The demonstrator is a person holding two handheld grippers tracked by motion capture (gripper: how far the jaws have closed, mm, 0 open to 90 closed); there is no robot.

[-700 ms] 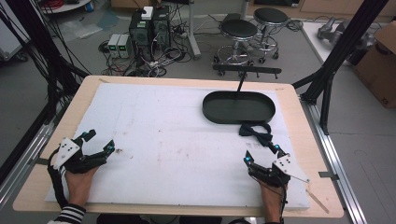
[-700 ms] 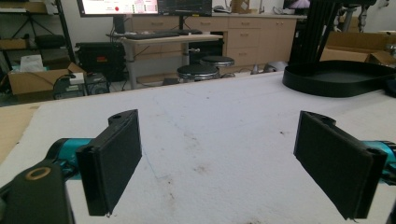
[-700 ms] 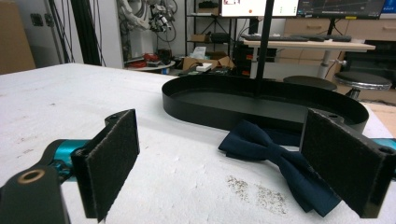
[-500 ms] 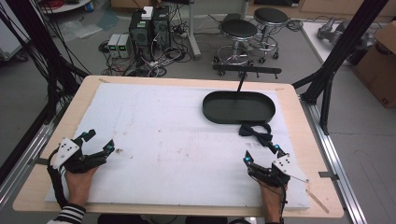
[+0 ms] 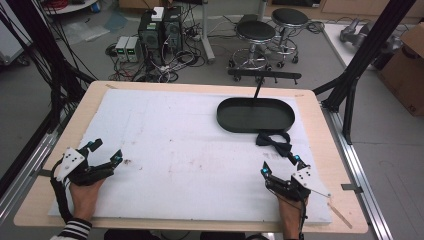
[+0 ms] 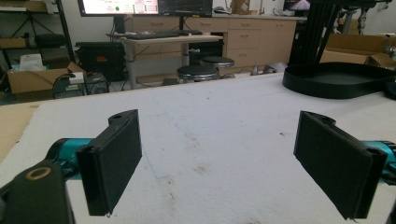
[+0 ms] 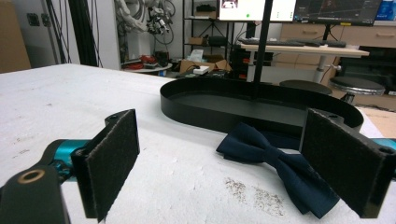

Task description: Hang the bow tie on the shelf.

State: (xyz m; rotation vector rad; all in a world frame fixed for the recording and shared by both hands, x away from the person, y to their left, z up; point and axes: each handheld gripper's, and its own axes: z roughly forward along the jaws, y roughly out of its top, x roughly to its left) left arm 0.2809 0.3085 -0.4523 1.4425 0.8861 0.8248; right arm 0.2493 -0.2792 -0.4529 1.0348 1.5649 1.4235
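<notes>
A dark navy bow tie [image 5: 274, 142] [image 7: 275, 164] lies flat on the white mat, just in front of an oval black tray [image 5: 255, 115] [image 7: 219, 106]. My right gripper [image 5: 281, 165] [image 7: 233, 163] rests low at the near right, open, with the bow tie a little beyond its jaws and off to the right. My left gripper [image 5: 105, 151] [image 6: 233, 158] sits at the near left edge of the mat, open, with nothing but bare mat between its pads. The tray's rim [image 6: 336, 84] appears far off in the left gripper view.
The white mat [image 5: 175, 150] covers most of a wooden table [image 5: 325, 140]. A thin black post [image 5: 258, 89] rises behind the tray. Stools [image 5: 255, 32], computers and cables stand on the floor beyond the far edge.
</notes>
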